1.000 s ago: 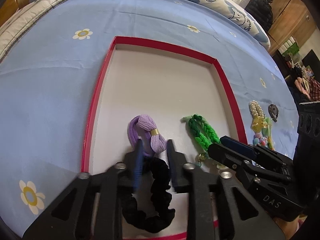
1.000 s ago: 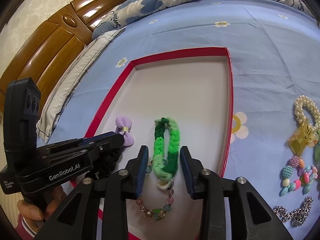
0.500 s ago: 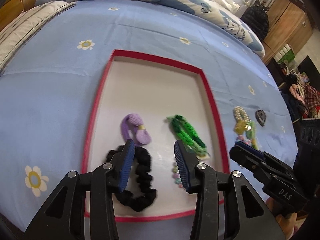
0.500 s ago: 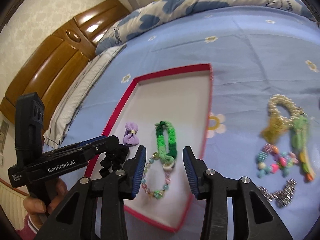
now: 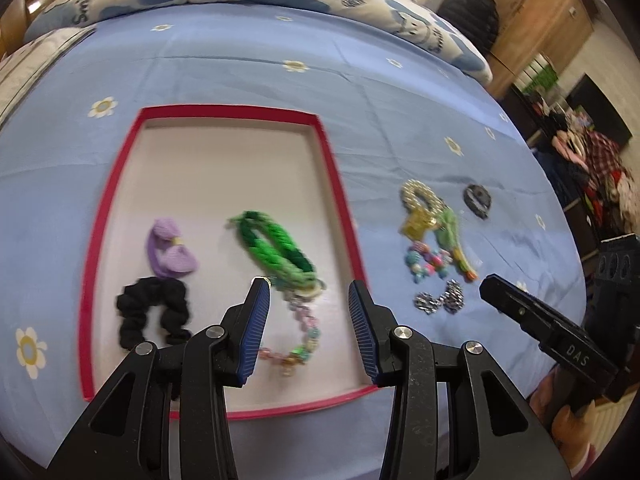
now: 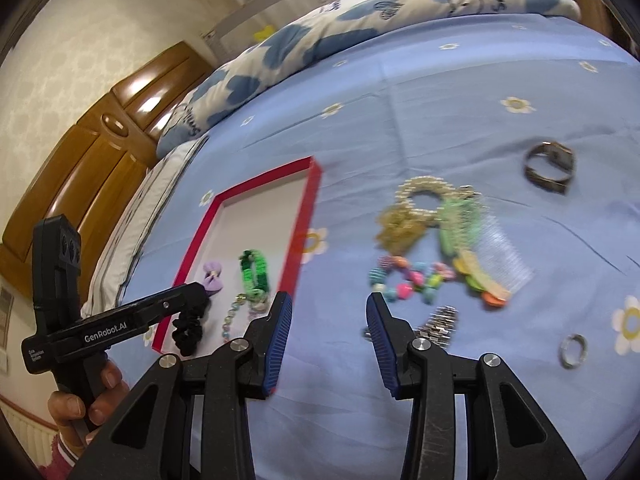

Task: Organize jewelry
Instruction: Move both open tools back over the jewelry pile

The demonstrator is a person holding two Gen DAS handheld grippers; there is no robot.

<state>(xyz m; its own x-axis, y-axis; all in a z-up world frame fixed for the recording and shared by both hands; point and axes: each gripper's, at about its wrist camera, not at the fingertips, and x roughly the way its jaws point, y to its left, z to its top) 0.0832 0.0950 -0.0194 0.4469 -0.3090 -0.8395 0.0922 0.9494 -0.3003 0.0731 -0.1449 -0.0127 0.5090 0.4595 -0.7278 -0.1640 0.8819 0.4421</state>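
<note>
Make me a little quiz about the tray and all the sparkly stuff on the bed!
1. True or false: the black scrunchie lies inside the red tray.
2. Which lies on the blue bedsheet, outside the tray? A) purple bow B) green braided band C) pearl bracelet
3. Fill in: the left claw and the right claw are both ____.

Key: 1 true; 2 C; 3 open.

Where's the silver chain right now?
The silver chain lies on the blue bedsheet, right of the red tray, just below the colourful bead bracelet.
</note>
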